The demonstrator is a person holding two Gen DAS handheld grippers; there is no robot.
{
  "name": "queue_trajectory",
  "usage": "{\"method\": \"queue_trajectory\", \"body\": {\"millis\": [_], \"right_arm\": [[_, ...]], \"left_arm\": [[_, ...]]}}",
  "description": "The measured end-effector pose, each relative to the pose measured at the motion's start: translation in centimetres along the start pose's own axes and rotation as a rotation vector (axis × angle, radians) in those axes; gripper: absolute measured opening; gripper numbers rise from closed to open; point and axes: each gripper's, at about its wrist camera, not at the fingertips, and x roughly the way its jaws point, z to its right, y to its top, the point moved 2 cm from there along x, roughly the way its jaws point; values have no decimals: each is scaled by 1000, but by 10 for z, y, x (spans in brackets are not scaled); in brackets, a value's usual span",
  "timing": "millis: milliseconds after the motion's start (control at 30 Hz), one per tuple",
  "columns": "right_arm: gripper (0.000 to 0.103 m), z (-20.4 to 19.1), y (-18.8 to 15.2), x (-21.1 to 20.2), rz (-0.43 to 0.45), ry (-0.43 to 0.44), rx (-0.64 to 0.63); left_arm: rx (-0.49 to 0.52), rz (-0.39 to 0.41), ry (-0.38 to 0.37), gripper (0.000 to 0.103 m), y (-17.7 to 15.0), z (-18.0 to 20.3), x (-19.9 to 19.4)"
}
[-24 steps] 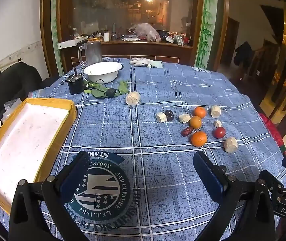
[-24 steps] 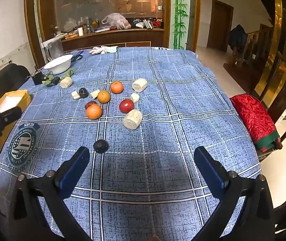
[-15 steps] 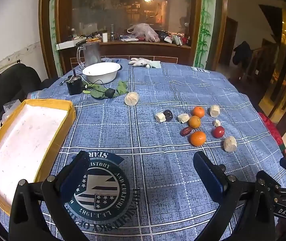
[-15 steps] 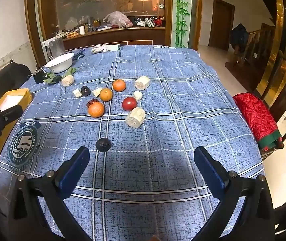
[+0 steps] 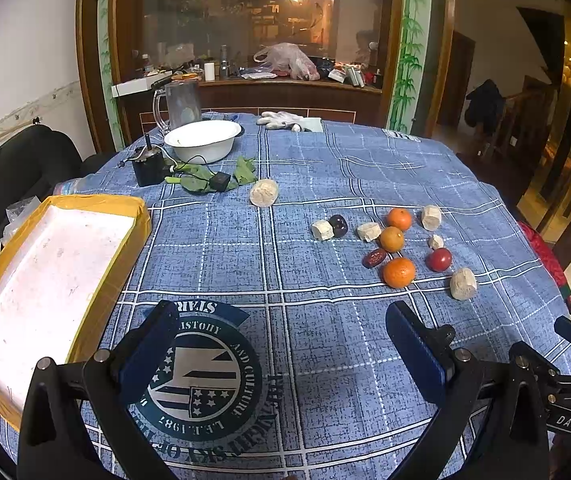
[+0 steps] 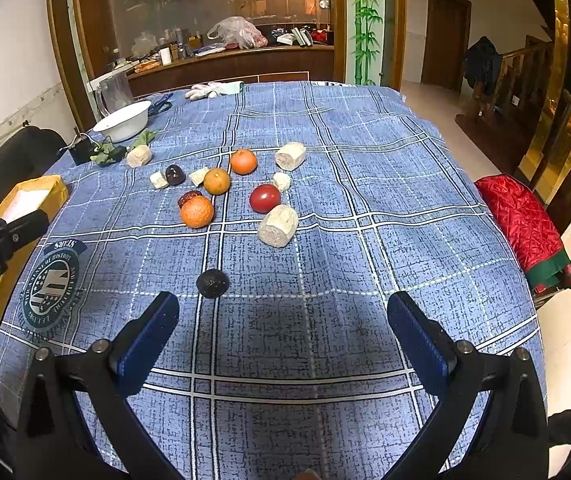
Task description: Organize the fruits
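Both of your claws stand with jaws wide apart and nothing between them: the left claw (image 5: 281,348) hovers low over the printed emblem (image 5: 201,376) on the blue checked cloth of the counter (image 5: 325,168), and the right claw (image 6: 281,332) hovers over bare cloth near the front edge; no fruit is lifted yet, so you look to be at the approach to a first pick. The fruits lie loose in a cluster well ahead of the right claw: three oranges, the nearest orange (image 6: 197,211) beside a dark red date (image 6: 189,197); a red tomato-like fruit (image 6: 265,198); a dark plum (image 6: 175,175); pale cut chunks scattered among them, the largest chunk (image 6: 278,226) nearest you. One dark round fruit (image 6: 213,283) sits apart, just ahead of the right claw's left finger; it seems the easiest first target. The yellow-rimmed tray (image 5: 97,200) lies empty at the left edge, a likely destination; to proceed, shift the right claw left and forward so the dark fruit sits centred between the fingers, lower, then close gently, since it may roll.
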Motion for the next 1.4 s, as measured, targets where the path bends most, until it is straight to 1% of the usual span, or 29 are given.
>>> {"method": "queue_trajectory", "body": {"millis": [233, 1400], "right_arm": [[103, -1, 0, -1, -1, 9, -2], [103, -1, 0, -2, 3, -4, -11]], "left_arm": [[-4, 1, -1, 103, -2, -1, 1], [-2, -1, 1, 103, -5, -1, 3]]}}
